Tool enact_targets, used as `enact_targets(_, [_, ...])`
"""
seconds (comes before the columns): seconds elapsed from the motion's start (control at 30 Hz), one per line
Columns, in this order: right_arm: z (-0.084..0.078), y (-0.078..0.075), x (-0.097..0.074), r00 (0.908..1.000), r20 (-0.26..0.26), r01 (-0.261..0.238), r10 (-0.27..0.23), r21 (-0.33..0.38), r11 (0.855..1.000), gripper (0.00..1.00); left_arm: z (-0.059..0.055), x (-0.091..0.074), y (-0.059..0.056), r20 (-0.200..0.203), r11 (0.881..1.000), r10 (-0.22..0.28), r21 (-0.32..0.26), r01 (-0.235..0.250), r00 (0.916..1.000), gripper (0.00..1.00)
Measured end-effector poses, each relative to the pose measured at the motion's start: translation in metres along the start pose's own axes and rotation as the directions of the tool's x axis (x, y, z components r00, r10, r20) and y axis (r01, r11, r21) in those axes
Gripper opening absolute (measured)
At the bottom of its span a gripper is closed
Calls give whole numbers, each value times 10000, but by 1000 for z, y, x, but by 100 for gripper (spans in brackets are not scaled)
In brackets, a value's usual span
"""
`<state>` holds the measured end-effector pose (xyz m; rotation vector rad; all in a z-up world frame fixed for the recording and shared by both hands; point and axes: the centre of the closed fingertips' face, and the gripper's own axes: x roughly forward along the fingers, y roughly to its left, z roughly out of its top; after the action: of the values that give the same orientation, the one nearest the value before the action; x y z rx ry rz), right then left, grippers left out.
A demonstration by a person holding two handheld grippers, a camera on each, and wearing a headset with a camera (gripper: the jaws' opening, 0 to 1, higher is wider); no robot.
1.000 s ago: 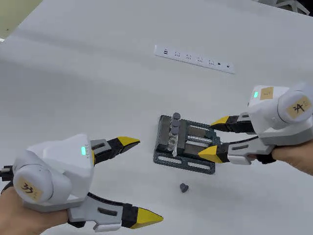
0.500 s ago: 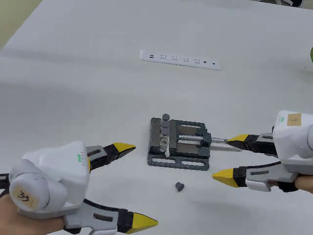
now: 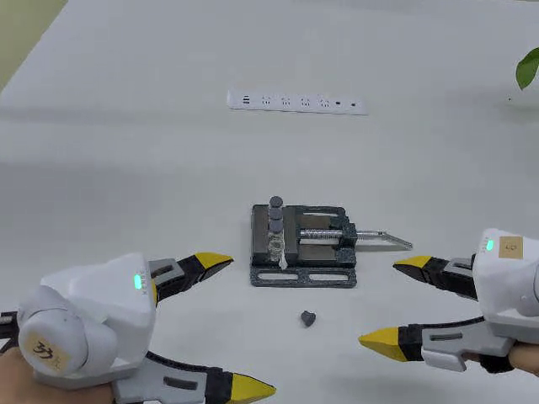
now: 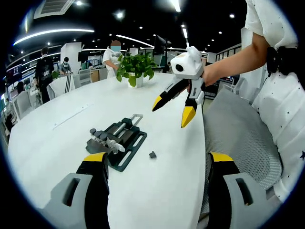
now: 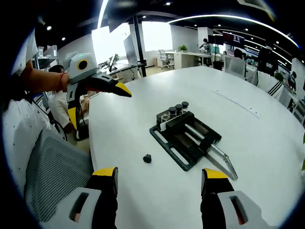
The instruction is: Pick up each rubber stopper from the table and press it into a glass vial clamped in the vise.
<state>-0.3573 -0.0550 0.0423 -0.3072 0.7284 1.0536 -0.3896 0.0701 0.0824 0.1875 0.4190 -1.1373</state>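
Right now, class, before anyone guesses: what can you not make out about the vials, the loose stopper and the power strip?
- Vials: too small in the head view to tell how firmly the vise grips them.
- Loose stopper: too small in every view to tell which end faces up.
- Power strip: far off in the head view, so its switch position is unreadable.

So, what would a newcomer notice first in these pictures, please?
The dark vise in the middle of the white table, with a row of vials clamped in it. One loose rubber stopper lies just in front of it, between the open left claw and open right claw.
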Motion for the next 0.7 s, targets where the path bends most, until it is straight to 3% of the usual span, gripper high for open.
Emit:
enact_targets(0.4, [-7, 7, 10, 9961, 582, 627, -664, 634, 9960, 63, -5, 2, -6, -257, 9998, -199, 0, 199, 9995, 84])
enact_targets(0.53, [-4, 11, 18, 9917, 921, 800, -897, 1048, 9913, 58, -4, 2, -7, -236, 9998, -174, -79, 172, 9996, 84])
enact_targets(0.7, [-6, 16, 33, 9899, 984, 898, -1024, 1249, 9881, 53, -4, 2, -9, -244, 9998, -143, -142, 139, 9996, 84])
